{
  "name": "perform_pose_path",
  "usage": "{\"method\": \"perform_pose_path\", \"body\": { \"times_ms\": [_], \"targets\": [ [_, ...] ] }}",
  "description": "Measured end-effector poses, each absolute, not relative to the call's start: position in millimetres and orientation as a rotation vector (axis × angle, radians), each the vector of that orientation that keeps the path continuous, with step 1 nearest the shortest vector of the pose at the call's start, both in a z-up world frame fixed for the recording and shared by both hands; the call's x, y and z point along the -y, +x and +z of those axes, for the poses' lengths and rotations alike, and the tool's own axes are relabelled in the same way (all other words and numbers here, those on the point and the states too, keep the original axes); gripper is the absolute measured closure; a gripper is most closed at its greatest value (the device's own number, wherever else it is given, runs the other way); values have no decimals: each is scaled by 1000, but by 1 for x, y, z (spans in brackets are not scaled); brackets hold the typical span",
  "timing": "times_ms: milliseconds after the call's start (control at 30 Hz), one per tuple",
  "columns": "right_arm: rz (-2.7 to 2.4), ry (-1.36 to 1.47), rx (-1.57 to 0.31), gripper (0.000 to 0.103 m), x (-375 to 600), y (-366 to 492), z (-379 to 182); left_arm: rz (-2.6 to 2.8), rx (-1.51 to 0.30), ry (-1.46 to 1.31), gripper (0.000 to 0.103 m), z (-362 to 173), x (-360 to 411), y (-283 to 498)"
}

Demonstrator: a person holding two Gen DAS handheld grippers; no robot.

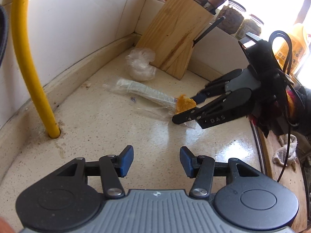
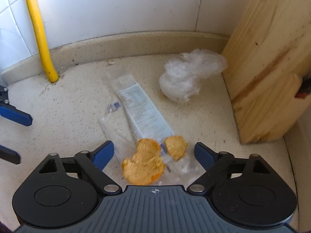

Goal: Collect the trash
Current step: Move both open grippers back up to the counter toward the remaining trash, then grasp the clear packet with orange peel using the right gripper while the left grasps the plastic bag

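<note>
While a yellow hose [image 2: 39, 31] rises at the far left of the speckled desk [image 2: 68, 104], the left gripper [image 1: 156, 160] hovers released and empty. A clear printed wrapper [image 2: 140, 112] lies centre, orange peel pieces [image 2: 144, 161] on its near end between the right gripper's [image 2: 154, 153] spread fingers, not pinched. Crumpled plastic [image 2: 186, 75] sits beside a wooden knife block [image 2: 272, 68].

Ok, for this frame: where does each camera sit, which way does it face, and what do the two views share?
Left wrist: sits on the left gripper, jaws open and empty, facing the counter corner with the knife block; the right gripper shows beyond.
Right wrist: sits on the right gripper, looking steeply down at orange peel pieces between its open jaws; the left gripper's pads show at the left edge.
Shared: yellow pipe, printed wrapper, crumpled plastic bag, knife block, peel.
</note>
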State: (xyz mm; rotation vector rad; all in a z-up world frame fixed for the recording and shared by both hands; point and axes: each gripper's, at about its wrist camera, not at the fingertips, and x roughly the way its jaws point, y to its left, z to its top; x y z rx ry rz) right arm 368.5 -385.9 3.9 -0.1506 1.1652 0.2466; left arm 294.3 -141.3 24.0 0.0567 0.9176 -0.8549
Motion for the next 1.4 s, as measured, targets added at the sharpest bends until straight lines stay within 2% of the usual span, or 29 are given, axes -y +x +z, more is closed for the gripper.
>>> {"method": "perform_pose_path", "body": {
  "times_ms": [33,100,133,200,533,633,767,900,1133,1167,1200,1267,1300,1400],
  "targets": [
    [237,-149,-1182,22,383,365,6,-859,-909,61,55,25,141,293],
    [239,-157,-1206,41,377,358,12,-864,-896,63,54,27,140,291],
    [240,-160,-1213,44,375,355,13,-863,-894,60,54,27,138,291],
    [235,-158,-1220,61,370,350,15,-856,-902,53,54,26,137,291],
    [231,-69,-1218,73,362,338,21,-876,-830,79,52,40,144,299],
    [221,-28,-1199,76,365,332,28,-899,-780,93,39,50,158,307],
    [186,80,-1180,77,378,317,34,-863,-719,96,36,57,194,329],
    [136,239,-1133,77,397,291,43,-766,-684,172,36,45,248,365],
    [60,355,-1079,77,411,239,51,-624,-785,279,37,1,311,425],
    [51,368,-1076,77,413,233,51,-597,-785,309,43,-5,317,428],
    [43,381,-1074,77,415,226,52,-573,-784,332,57,-11,322,431],
    [37,404,-1063,77,417,216,55,-584,-779,315,72,-16,325,436],
    [31,413,-1059,77,419,211,56,-589,-788,305,76,-15,326,438],
    [20,454,-1042,77,424,202,57,-593,-797,301,79,-12,323,437]
  ]
}}
